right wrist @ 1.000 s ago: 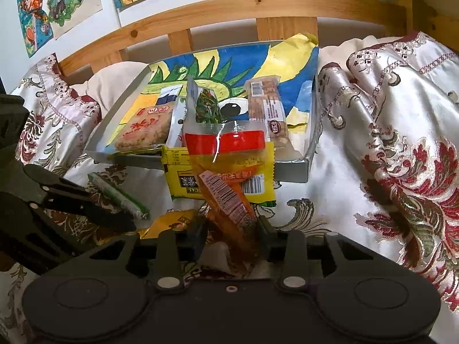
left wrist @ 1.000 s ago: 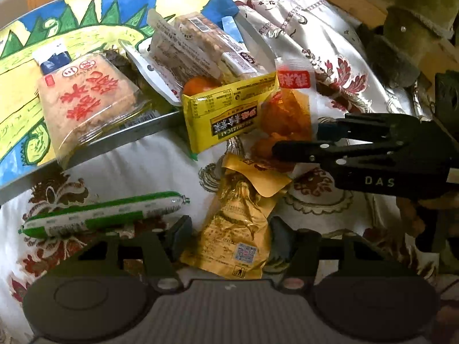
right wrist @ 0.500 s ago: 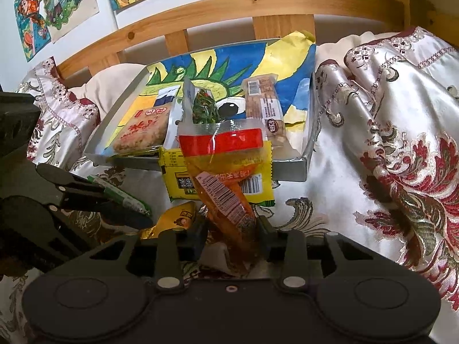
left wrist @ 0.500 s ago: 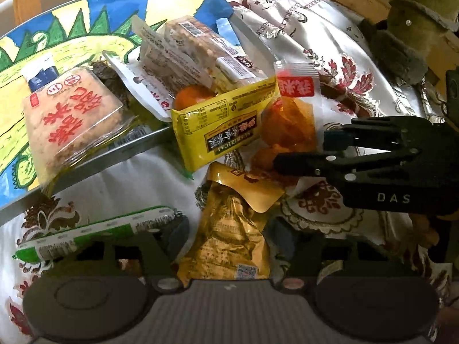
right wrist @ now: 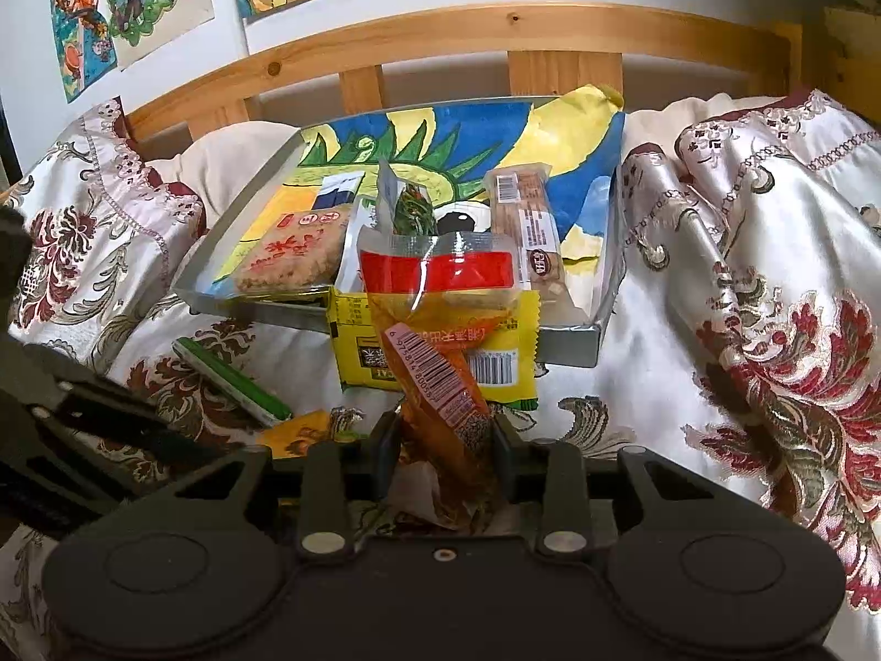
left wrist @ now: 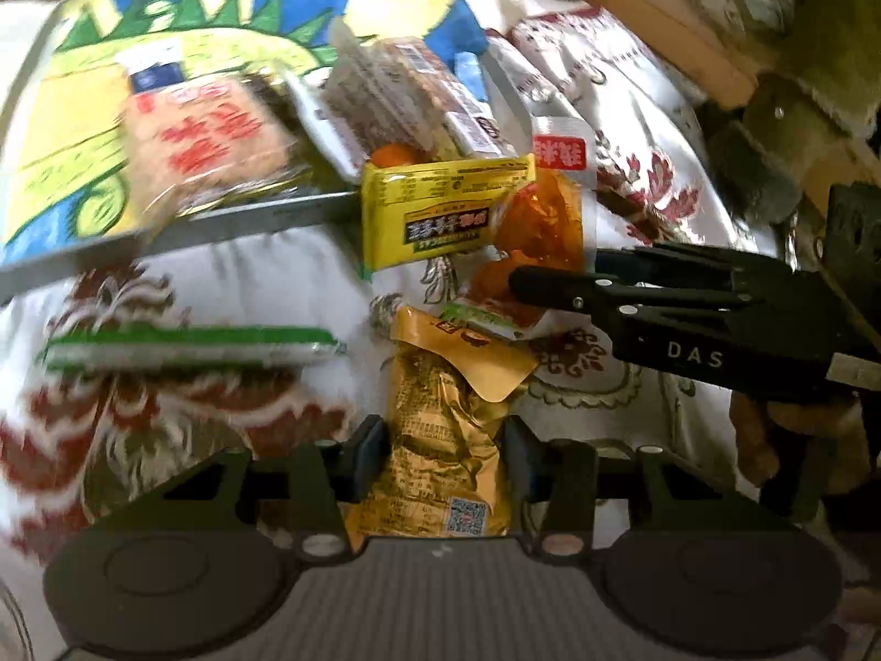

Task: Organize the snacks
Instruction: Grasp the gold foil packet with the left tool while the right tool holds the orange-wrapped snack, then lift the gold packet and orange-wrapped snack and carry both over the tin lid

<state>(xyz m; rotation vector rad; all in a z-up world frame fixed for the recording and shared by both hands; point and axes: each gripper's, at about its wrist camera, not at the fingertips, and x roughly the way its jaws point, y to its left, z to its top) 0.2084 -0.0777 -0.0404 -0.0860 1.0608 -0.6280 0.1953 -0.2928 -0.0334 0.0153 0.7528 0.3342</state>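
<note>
Right gripper (right wrist: 443, 454) clamped on orange snack pouch (right wrist: 440, 374), held low before tray (right wrist: 570, 344) – could snag rim. Left gripper (left wrist: 443, 454) jaws closing round gold packet (left wrist: 440, 440) on bed – slippery foil could squirt out.

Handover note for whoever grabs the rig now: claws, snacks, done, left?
Right claw: shut on the orange packet, lifted before the tray.
Left claw: closing around the gold packet on the bedspread; grip unconfirmed.
Done: rice cracker and nut bar lie in the tray.
Left: yellow packet leaning on the rim, green sausage on the bedspread.
</note>
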